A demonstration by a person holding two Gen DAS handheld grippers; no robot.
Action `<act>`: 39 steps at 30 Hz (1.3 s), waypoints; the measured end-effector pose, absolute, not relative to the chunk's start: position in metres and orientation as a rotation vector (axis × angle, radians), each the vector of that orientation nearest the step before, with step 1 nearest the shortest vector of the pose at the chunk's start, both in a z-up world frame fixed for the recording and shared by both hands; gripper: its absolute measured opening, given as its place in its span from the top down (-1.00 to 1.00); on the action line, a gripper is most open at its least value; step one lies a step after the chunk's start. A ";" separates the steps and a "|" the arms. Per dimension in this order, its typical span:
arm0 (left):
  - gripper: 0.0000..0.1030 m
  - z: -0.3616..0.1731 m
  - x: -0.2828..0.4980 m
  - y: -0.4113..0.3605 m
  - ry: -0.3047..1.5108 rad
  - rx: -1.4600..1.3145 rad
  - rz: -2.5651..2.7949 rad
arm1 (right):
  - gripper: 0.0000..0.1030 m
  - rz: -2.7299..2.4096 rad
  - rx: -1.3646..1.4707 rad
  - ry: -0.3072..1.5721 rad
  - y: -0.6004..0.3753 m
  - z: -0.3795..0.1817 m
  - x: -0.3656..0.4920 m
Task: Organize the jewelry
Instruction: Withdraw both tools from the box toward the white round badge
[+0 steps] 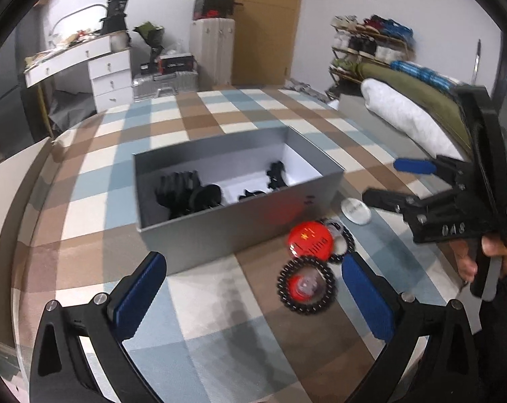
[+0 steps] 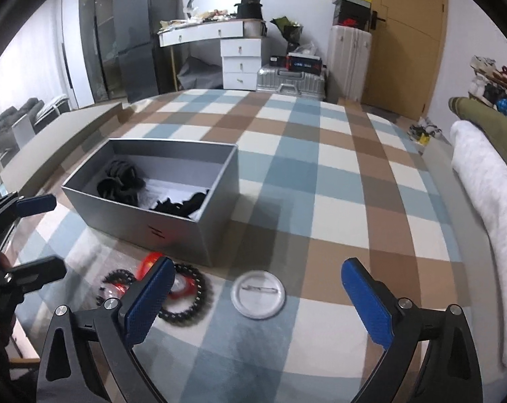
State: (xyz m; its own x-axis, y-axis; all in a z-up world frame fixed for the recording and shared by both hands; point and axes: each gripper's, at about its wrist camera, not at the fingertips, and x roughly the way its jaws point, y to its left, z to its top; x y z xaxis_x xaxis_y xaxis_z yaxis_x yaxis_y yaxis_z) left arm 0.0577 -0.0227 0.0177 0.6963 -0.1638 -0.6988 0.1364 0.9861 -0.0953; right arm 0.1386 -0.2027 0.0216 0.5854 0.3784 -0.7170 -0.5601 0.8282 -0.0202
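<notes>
Box (image 2: 172, 221) stood grey and open on the checked cloth (image 2: 320, 174), dark pieces already inside. Just before it lay two beaded bracelets (image 1: 306, 285) with a red badge (image 1: 309, 237), and a silver badge (image 2: 258, 295) face down. Judged best: take one piece squarely, lift clear of the wall. The left gripper (image 1: 253, 297) and right gripper (image 2: 253, 305) were spread wide, grasping nothing.
</notes>
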 end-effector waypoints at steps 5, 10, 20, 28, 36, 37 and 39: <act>-0.97 0.007 0.062 -0.029 0.846 -0.030 -0.218 | -0.96 0.530 -0.258 0.818 -0.214 0.014 0.146; -0.97 -0.002 0.062 -0.033 0.878 -0.037 -0.252 | -0.93 0.521 -0.274 0.862 -0.210 0.000 0.149; -0.97 -0.007 0.062 -0.036 0.904 -0.038 -0.244 | -0.90 0.517 -0.317 0.910 -0.201 -0.016 0.150; -0.97 -0.011 0.065 -0.035 0.926 -0.025 -0.225 | -0.86 0.511 -0.325 0.916 -0.200 -0.018 0.150; -0.97 -0.012 0.066 -0.036 0.933 -0.032 -0.220 | -0.59 0.534 -0.308 0.926 -0.199 -0.020 0.150; -0.97 -0.012 0.066 -0.036 0.933 -0.032 -0.223 | -0.53 0.548 -0.294 0.930 -0.200 -0.021 0.150; -0.97 -0.013 0.066 -0.036 0.933 -0.033 -0.224 | -0.34 0.560 -0.291 0.924 -0.199 -0.020 0.149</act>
State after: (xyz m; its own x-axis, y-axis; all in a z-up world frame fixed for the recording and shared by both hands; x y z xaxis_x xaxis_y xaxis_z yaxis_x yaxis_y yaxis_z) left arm 0.0659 -0.0363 -0.0127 0.5740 -0.2056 -0.7926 0.1773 0.9762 -0.1248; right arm 0.1489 -0.1991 -0.0197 0.4745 0.3293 -0.8163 -0.5712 0.8208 -0.0010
